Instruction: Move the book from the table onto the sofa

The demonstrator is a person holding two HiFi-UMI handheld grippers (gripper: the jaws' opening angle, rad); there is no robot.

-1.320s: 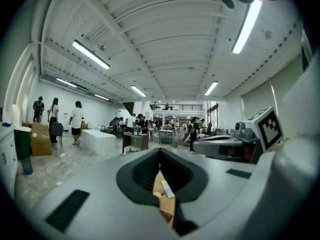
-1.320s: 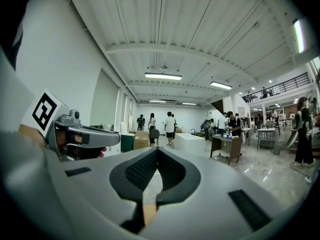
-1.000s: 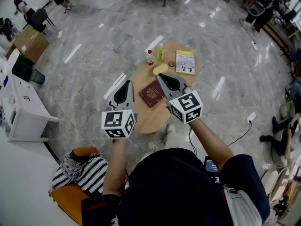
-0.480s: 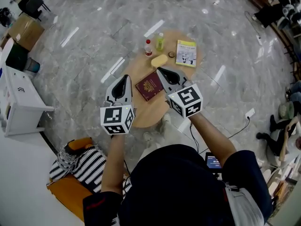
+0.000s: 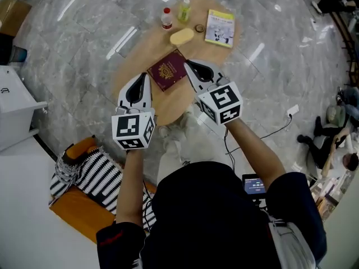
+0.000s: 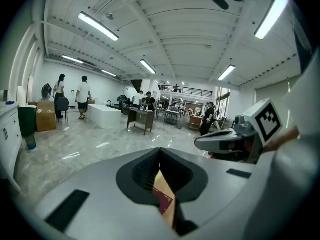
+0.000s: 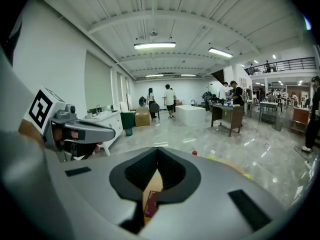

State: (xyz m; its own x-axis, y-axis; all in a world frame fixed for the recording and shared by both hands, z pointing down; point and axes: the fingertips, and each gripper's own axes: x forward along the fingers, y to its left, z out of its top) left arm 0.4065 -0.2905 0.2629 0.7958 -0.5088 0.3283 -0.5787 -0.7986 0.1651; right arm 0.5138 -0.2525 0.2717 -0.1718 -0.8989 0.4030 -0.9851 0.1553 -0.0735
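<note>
The left tongs (image 5: 143,77) and right tongs (image 5: 188,65), shut and empty, have been lowered beside the book (image 5: 167,69), which lies between them on the bench (image 5: 168,102); a grasp is expected next.

Left hand-held gripper (image 5: 143,76), right hand-held gripper (image 5: 187,64): closed

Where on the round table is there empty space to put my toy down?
Bare wood shows on the left side of the table, between the maroon book and the rim, and on the right, between the yellow booklet and the right gripper. The far edge is crowded: a red-capped bottle, a green bottle, a yellow block and the booklet.
</note>
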